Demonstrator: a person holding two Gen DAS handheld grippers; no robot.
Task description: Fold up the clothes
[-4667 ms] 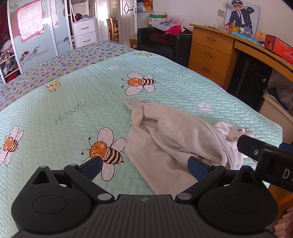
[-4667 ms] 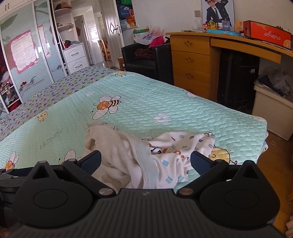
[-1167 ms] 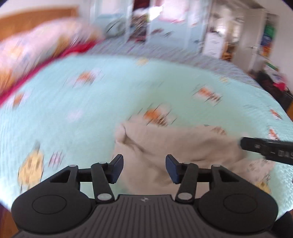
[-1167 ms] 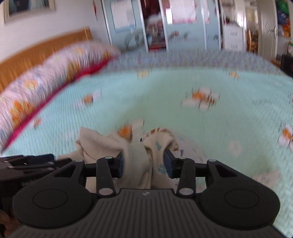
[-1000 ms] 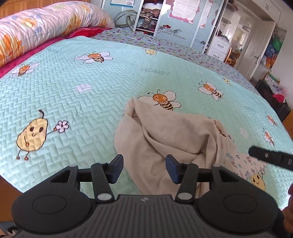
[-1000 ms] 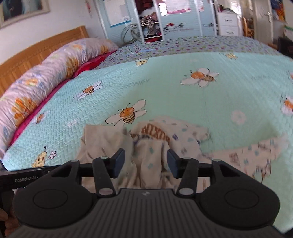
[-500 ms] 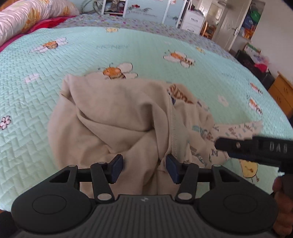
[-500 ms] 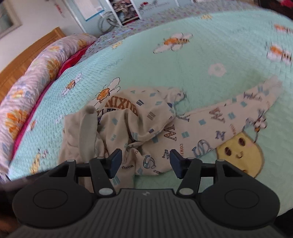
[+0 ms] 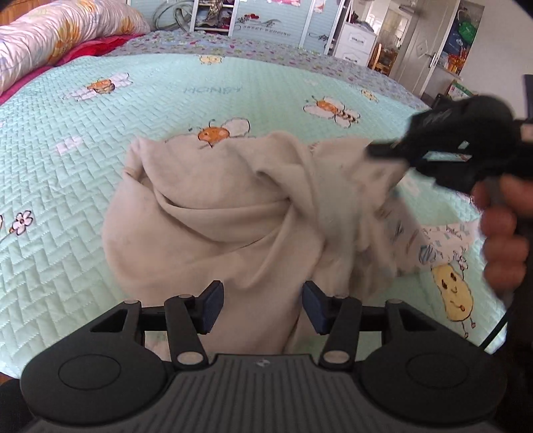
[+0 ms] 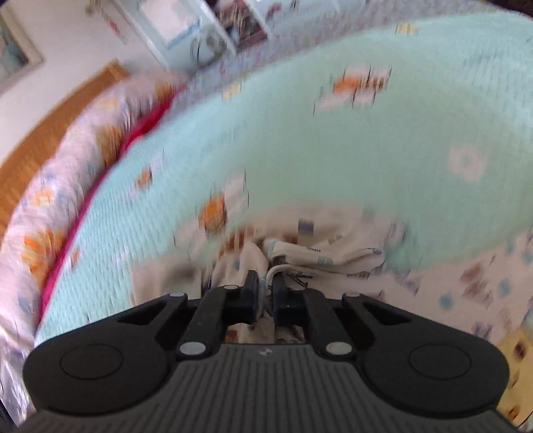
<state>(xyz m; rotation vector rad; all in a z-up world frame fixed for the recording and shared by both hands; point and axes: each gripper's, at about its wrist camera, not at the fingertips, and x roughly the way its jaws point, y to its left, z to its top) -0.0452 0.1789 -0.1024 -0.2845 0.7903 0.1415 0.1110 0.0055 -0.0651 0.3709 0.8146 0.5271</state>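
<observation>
A crumpled beige garment (image 9: 213,213) lies on the mint bee-print bedspread (image 9: 100,140), partly over a white patterned baby garment (image 9: 443,239). My left gripper (image 9: 261,304) is open just above the beige garment's near edge, holding nothing. My right gripper (image 10: 266,293) is shut on a fold of the white patterned garment (image 10: 319,256); the right wrist view is blurred. In the left wrist view the right gripper (image 9: 386,155) pinches cloth at the pile's right side and lifts it.
A long floral pillow (image 9: 50,43) lies at the bed's far left by a wooden headboard (image 10: 56,113). Wardrobe doors (image 9: 266,20) and a room door (image 9: 429,50) stand beyond the bed. The bed's near edge is below the left gripper.
My right gripper has closed on the patterned garment and pulls it up and sideways. The left gripper stays open and has moved slightly nearer the beige garment.
</observation>
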